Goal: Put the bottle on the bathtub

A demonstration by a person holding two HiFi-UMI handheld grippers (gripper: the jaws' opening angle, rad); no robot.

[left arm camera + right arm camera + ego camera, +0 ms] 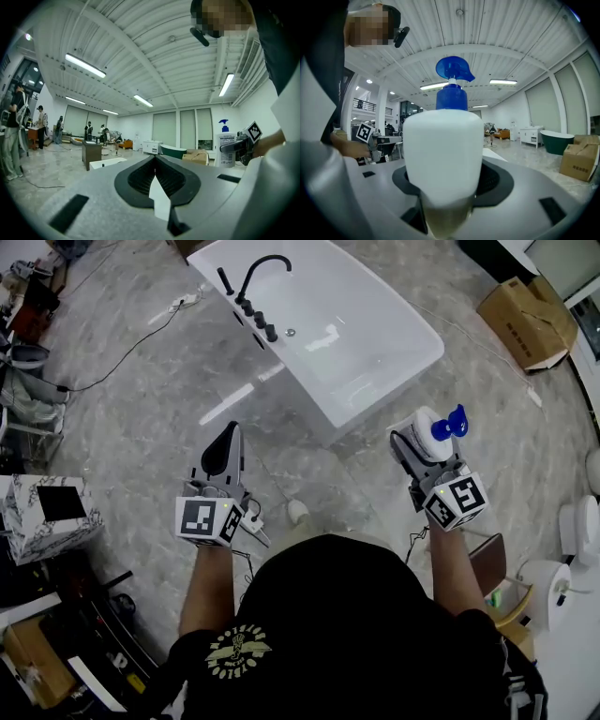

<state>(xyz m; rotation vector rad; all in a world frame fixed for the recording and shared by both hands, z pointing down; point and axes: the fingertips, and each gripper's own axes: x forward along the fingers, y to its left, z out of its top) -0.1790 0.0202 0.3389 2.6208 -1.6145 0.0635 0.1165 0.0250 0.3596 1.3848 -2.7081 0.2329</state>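
Left gripper (pixel 230 430), lower left of centre: jaws pressed together, empty. Bathtub (pixel 375 334) upper centre, black faucet (pixel 264 270) on its left rim. Right gripper (pixel 419 454), right of centre, pinches the white pump bottle (pixel 431 434) by its body, in the air, apart from the tub. Probably stiff, smooth plastic and a bit slippery. Grip mid-body, not the blue pump head (pixel 457 421).

Head view: above the person, looking steeply down, bathtub (pixel 319 334) ahead. Gripper views: low, level across the room. Left view catches right gripper (pixel 234 147). Right view, close behind bottle (pixel 443 154), catches left gripper (pixel 389 140).
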